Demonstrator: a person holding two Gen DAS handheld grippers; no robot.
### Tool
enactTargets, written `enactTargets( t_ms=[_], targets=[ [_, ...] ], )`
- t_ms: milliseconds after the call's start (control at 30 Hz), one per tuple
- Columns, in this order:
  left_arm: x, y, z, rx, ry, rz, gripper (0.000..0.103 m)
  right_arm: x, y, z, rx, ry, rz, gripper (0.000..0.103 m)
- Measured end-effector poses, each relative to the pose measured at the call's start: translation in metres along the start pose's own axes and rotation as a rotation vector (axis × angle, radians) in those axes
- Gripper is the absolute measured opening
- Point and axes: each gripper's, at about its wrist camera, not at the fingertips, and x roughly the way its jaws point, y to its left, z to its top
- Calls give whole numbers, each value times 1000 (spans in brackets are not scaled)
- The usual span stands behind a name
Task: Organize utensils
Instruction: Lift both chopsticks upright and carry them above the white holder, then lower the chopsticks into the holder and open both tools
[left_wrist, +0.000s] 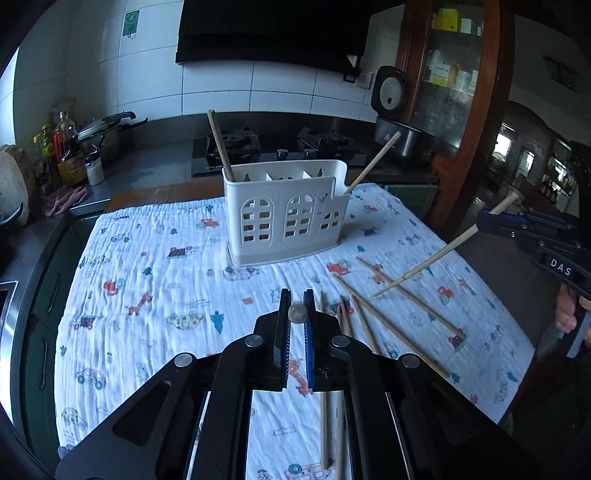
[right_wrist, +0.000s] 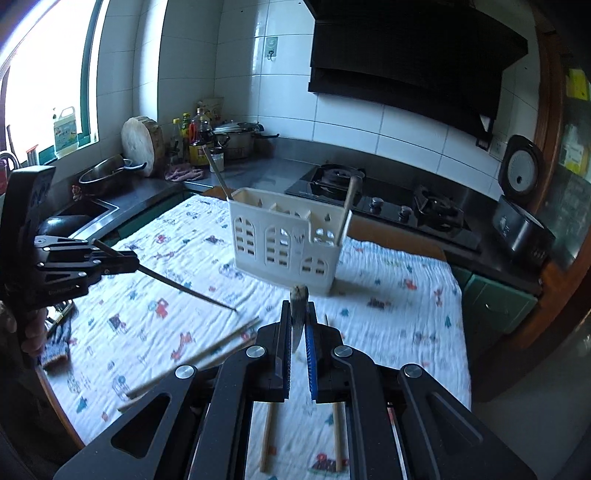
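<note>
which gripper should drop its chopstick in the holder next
Probably right: right gripper holds its chopstick close before the holder; left gripper, also holding one, looks farther back.

We see white-tiled walls (right_wrist: 236, 55), a black range hood (right_wrist: 406, 48) over a gas stove (right_wrist: 388, 206), and a bright window (right_wrist: 48, 74) at the left. A printed cloth (left_wrist: 155, 280) covers the table to its edges.

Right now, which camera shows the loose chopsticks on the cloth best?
The left wrist view: the loose chopsticks lie sharp and unblocked on the cloth. In the right wrist view they appear blurred at left and partly hidden beneath the tool.
</note>
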Motion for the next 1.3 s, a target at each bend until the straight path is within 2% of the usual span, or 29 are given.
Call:
enactTargets(
  t_ms=[200,300,433,567,767,867,1033,1133,1300],
  targets=[
    [0,-2,39,12,-9,-48,5,0,-4,56,-20,-14,14,7],
    [-9,-3,63,25,-44,-58,5,0,-8,83,-23,-26,18,7],
    [-27,-8,103,60,-117,-47,5,1,-14,114,-14,-39,14,7],
    [-37,-11,144,83,-198,2,5,10,-22,135,-5,-46,-13,7],
    [-28,-2,187,48,-280,61,5,33,-33,152,5,-37,-53,7],
    [-13,6,200,21,-299,96,5,46,-35,154,6,-25,-53,7],
    [13,22,206,-36,-303,136,5,66,-34,153,-8,1,-55,7],
    [30,36,200,-97,-288,126,5,77,-33,148,-16,19,-52,7],
    [51,57,182,-179,-236,49,5,92,-32,139,-23,51,-52,7]
  ],
)
